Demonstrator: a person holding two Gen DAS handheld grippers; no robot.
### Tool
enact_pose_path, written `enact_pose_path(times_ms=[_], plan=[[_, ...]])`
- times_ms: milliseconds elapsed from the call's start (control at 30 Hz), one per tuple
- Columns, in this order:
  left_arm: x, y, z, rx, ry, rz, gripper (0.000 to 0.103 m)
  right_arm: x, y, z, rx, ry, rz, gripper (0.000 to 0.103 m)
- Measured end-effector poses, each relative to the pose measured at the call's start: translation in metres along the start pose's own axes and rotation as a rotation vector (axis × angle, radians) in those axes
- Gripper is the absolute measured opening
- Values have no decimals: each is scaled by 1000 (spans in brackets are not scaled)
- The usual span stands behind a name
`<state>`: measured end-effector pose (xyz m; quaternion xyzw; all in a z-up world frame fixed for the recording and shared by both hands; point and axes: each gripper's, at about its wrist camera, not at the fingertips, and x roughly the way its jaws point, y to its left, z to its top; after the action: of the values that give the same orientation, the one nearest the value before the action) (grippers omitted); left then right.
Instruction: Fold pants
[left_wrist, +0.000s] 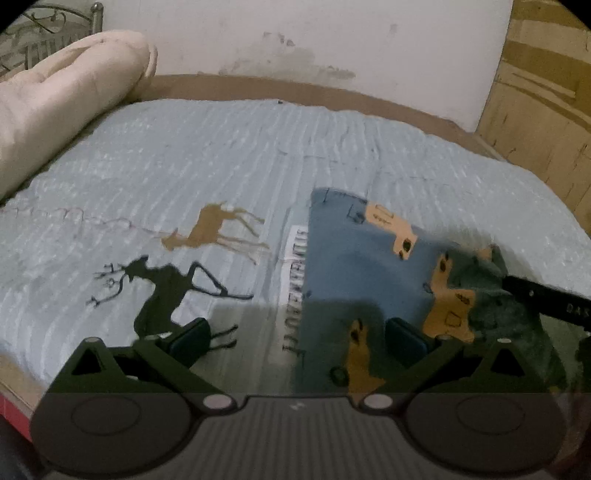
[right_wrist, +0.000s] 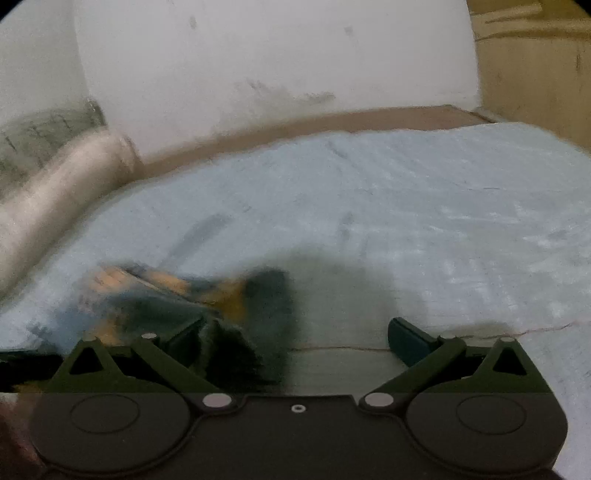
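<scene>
We see a bed (left_wrist: 207, 147) filling most of both views, covered by a pale blue ribbed bedspread (left_wrist: 229, 162) printed with a tan deer (left_wrist: 210, 227), a black deer (left_wrist: 166, 295) and a strip of lettering (left_wrist: 293, 280). Behind it a brown bed edge (left_wrist: 258, 86) runs along a stained white wall (left_wrist: 314, 40), and a wooden cabinet (left_wrist: 543, 110) closes the far right corner. A rolled cream quilt (left_wrist: 62, 96) lies along the bed's left side, in front of a metal headboard (left_wrist: 40, 33), so that flank is blocked, while the middle and the far right of the bedspread lie bare. The pants (left_wrist: 373, 266), blue with tan patches, lie partly folded on the near right part of the bed as the left camera shows it, their far corner flat and their right end bunched up dark. The left hand-held gripper (left_wrist: 295, 338) hovers with its jaws spread wide, one finger over the black deer and the other over the pants, gripping nothing. The right hand-held gripper (right_wrist: 295, 339) also stands spread wide, and the bunched dark cloth of the pants (right_wrist: 236, 332) lies blurred against its left finger; a black part of it reaches into the left camera's view at the right edge.
</scene>
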<state>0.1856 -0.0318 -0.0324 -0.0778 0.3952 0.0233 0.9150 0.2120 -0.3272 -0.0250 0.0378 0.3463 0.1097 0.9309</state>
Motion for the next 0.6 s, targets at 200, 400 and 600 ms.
enact_pose_path(times_ms=[200, 400, 600], plan=[[-7, 0, -2, 5, -12, -3, 102, -17, 2, -4, 16, -62, 40, 102], [-12, -7, -6, 20, -3, -38, 102, -20, -7, -5, 104, -59, 316, 102], [-12, -16, -10, 52, 15, 2, 102, -1, -3, -4, 2, 14, 321, 102]])
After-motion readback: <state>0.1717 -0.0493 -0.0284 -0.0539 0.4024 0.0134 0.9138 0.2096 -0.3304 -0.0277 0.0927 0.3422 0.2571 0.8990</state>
